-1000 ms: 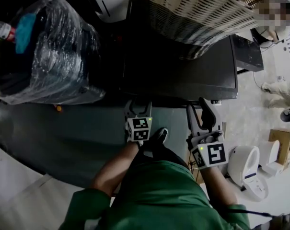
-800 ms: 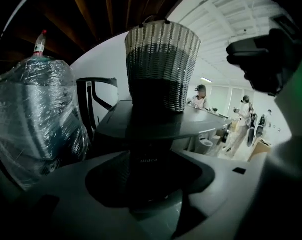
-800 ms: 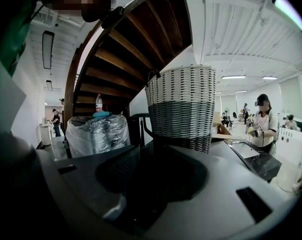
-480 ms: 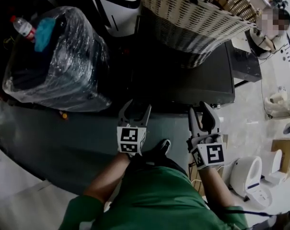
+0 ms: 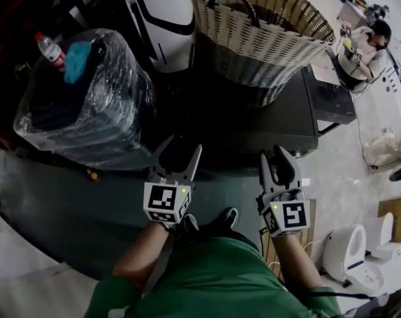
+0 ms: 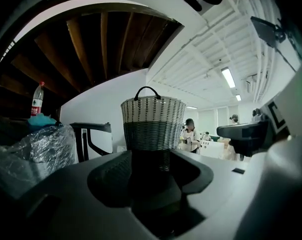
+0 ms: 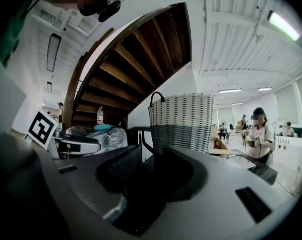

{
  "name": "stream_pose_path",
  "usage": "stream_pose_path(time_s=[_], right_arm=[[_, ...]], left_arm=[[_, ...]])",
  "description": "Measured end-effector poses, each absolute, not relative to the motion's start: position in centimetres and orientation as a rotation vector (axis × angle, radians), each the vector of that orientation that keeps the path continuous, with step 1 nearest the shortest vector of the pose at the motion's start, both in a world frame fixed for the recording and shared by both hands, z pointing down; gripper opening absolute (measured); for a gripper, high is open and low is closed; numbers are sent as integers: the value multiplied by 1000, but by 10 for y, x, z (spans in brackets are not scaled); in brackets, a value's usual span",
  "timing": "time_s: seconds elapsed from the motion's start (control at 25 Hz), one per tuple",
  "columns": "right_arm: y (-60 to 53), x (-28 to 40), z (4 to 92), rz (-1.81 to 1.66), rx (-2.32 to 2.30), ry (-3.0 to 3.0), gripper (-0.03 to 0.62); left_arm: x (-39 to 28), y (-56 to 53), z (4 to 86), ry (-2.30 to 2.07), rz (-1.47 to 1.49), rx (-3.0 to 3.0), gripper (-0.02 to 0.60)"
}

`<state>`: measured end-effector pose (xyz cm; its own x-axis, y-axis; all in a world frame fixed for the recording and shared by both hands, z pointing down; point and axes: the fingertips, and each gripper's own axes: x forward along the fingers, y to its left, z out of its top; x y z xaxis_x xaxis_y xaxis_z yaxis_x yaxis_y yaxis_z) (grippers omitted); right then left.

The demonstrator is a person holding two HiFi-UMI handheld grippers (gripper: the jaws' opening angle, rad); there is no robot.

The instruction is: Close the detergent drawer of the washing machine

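The washing machine (image 5: 273, 121) is a dark box in front of me, seen from above in the head view, and I cannot make out its detergent drawer. A woven basket (image 5: 260, 32) stands on its top. My left gripper (image 5: 180, 152) hangs open in the air before the machine's left front corner, touching nothing. The right gripper (image 5: 274, 159) is also open and empty, just short of the machine's front edge. Both gripper views look level across the top at the basket (image 6: 153, 129) (image 7: 180, 124), with nothing between the left gripper's jaws (image 6: 151, 184) or the right gripper's (image 7: 151, 184).
A plastic-wrapped dark bundle (image 5: 87, 105) with a water bottle (image 5: 51, 48) on it stands to the left. A white and black chair-like shape (image 5: 164, 25) is behind. White appliances (image 5: 349, 254) and a cardboard box (image 5: 392, 217) lie at the lower right. A person (image 5: 369, 42) sits far right.
Both grippers have risen, the left one much more, and it now points nearly level. The head view has tilted up and shows the whole basket.
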<state>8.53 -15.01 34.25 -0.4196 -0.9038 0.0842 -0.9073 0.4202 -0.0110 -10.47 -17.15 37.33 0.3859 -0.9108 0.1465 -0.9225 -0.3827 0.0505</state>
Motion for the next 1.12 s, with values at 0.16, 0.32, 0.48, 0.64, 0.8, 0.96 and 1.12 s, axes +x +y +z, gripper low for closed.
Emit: stream_pose_path(time_s=[0.16,0.32,0.48,0.64,0.8,0.96,1.12], right_arm=[[-143,86,326,43,1686,-2588,147],[-141,88,312,-4,1719,-2571,130],[-135,86,297,-31,1733,-2571,130],[-131,86,281,-66,1755,-2574,127],[-127,87,273,-93,1768,-2574,107],[-124,85,270,-103,1769,-2600,64],[-123,81,268,-113,1756,-2639,60]], left_arm=[[-106,-163,346,-1679,90,2542,247],[-110,-159,322,-1697,48,2573,239],[-113,-151,303,-1700,9,2592,236],[-110,-144,283,-1684,-48,2638,235],[-108,-138,273,-1676,-70,2641,235],[-108,-137,272,-1677,-88,2628,235],[-108,-138,276,-1667,-101,2629,235]])
